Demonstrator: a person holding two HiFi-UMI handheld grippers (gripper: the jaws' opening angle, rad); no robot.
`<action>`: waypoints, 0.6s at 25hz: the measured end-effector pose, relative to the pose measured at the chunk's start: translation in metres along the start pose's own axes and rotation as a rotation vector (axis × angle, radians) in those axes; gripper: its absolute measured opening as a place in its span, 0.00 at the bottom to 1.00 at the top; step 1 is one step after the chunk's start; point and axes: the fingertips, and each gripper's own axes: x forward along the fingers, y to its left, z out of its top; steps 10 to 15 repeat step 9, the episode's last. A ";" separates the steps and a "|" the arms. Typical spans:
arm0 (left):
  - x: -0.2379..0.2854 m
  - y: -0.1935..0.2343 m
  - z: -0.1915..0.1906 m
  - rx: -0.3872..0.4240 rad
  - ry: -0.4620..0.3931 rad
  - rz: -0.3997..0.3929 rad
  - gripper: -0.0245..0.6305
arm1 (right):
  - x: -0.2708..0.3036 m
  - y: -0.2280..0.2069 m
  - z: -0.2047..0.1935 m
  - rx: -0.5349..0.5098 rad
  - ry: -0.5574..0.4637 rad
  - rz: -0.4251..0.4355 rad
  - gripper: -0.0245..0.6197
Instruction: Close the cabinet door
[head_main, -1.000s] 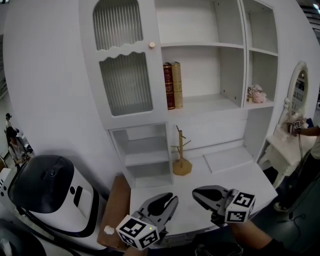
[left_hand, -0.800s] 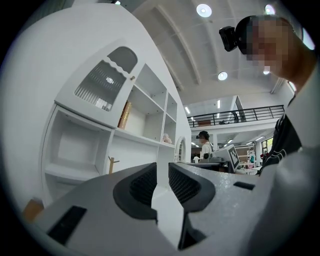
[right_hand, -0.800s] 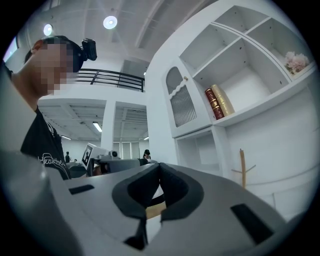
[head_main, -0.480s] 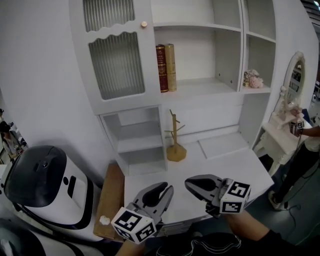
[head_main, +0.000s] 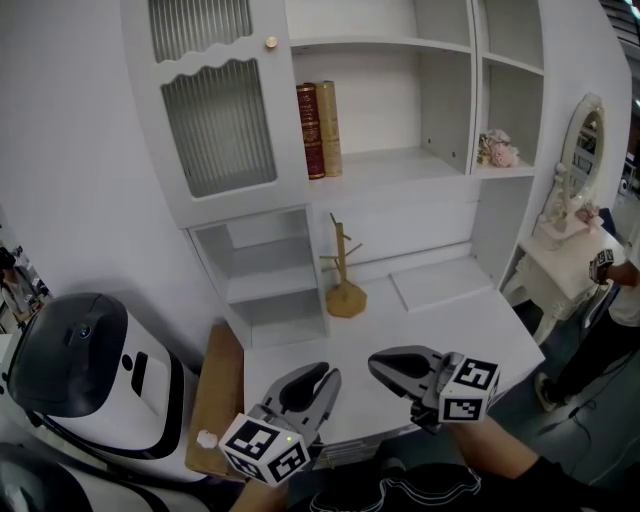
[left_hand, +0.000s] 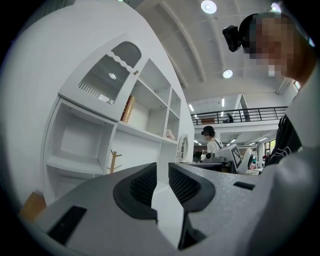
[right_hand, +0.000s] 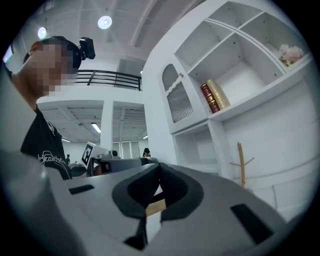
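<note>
Spanning the white cabinet door (head_main: 218, 125) are two ribbed glass panes.

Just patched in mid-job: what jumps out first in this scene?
The tall white cabinet fills the view, its ribbed-glass door at upper left beside two books standing on a shelf. Low in front, the left gripper and right gripper hang at the front edge of the white desk, both empty.
</note>
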 end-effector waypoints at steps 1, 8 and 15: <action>-0.001 0.000 -0.001 0.000 0.005 0.003 0.15 | -0.001 0.000 0.000 0.005 -0.003 0.001 0.05; -0.006 -0.001 -0.006 -0.006 0.011 0.018 0.15 | -0.003 0.003 -0.007 0.021 -0.010 0.006 0.05; -0.006 -0.002 -0.007 -0.003 0.012 0.017 0.15 | -0.003 0.004 -0.009 0.023 -0.008 0.007 0.05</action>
